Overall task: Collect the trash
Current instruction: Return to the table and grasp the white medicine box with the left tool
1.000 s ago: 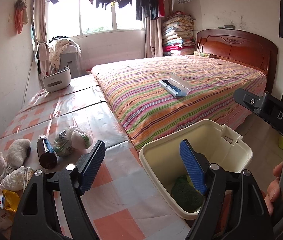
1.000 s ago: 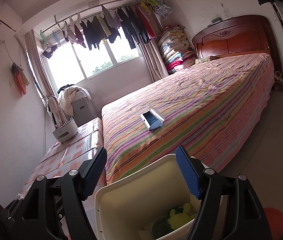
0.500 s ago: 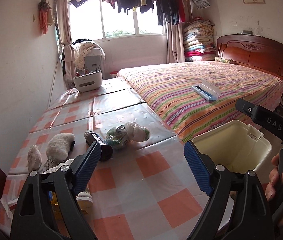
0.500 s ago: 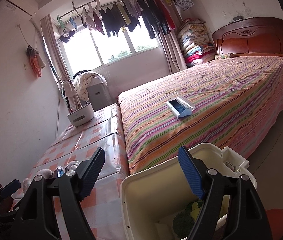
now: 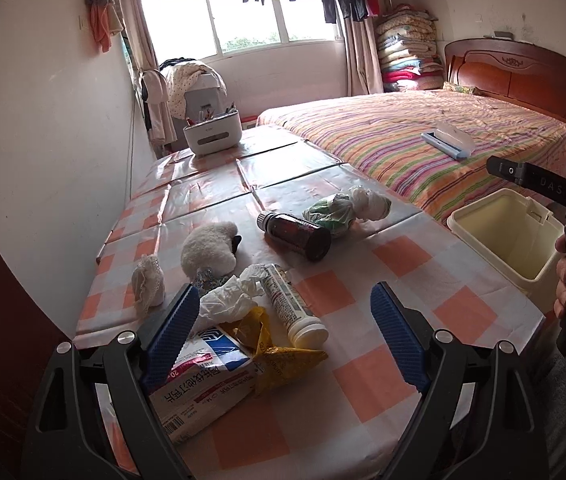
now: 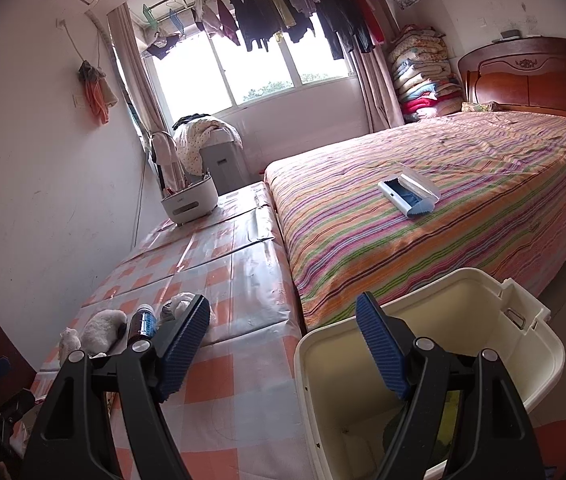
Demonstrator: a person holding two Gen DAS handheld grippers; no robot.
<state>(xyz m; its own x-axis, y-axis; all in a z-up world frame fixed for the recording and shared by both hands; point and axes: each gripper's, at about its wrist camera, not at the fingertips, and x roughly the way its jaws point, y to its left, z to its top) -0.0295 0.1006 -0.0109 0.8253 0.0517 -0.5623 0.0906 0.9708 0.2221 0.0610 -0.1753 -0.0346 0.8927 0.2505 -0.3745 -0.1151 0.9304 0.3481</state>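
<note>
Meanwhile, both grippers are gaping empty over table litter.
Left gripper (image 5: pixel 281 326) risks nudging the white tube (image 5: pixel 293 304) rolling (round-sided); right gripper (image 6: pixel 283 344) is hovering above the bin (image 6: pixel 423 364).

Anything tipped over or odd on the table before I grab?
Yes: the brown bottle and white tube lie on their sides among the crumpled tissue and yellow wrapper. Nothing looks spilled.
</note>
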